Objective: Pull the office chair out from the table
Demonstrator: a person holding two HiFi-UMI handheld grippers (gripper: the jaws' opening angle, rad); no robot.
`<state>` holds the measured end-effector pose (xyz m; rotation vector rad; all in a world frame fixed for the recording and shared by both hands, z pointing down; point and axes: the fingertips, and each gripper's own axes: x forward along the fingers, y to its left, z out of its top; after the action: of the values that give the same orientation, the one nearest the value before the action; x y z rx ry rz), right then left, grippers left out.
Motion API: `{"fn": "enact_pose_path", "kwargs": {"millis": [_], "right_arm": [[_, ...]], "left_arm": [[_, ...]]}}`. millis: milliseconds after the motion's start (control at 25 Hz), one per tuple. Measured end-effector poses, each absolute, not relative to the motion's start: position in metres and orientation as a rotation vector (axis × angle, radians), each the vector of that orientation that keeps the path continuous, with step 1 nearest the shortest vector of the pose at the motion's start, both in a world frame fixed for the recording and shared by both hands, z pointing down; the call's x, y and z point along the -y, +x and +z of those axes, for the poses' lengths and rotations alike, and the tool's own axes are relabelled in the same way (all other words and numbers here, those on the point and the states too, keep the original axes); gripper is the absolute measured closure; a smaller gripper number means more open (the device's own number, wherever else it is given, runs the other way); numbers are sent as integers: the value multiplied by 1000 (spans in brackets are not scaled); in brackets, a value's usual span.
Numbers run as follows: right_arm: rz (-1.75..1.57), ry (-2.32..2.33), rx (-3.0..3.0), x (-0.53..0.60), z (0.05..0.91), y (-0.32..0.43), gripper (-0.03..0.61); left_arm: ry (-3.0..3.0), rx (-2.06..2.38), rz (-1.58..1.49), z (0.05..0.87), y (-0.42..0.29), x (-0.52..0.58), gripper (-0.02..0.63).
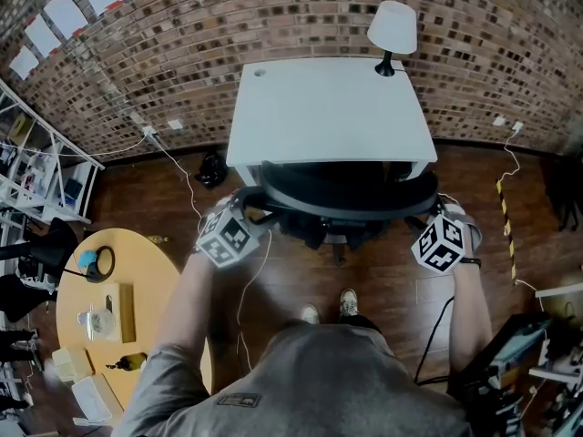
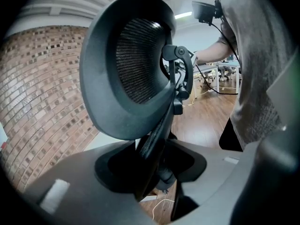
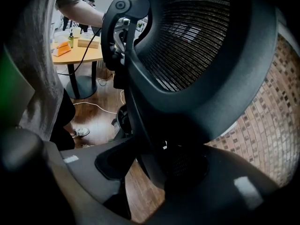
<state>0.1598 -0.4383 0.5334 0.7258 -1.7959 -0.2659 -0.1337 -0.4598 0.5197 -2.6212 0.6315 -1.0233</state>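
Left gripper (image 1: 250, 215), right gripper (image 1: 426, 218): jaws clamped on the office chair (image 1: 342, 194) rim
Gripper views showed its curved black mesh (image 2: 140, 55); head view showed the flat white counter (image 1: 328, 107).

text: none readable | wall sheets (image 1: 64, 12): look blank | shirt tag (image 1: 239, 400): print too small

Even indoor light, ceiling strip (image 2: 183, 15) glaring; heavy fisheye warp, vignetted corners; close office chair (image 2: 108, 78) dark.
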Motion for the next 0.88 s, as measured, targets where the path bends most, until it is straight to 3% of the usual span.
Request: {"fn": "enact_pose_path", "kwargs": {"millis": [880], "right_arm": [[-309,694,1836,357,542,141,366]], "left_arm": [[-2614,-694,-1001,526,-152,373,414]]}}
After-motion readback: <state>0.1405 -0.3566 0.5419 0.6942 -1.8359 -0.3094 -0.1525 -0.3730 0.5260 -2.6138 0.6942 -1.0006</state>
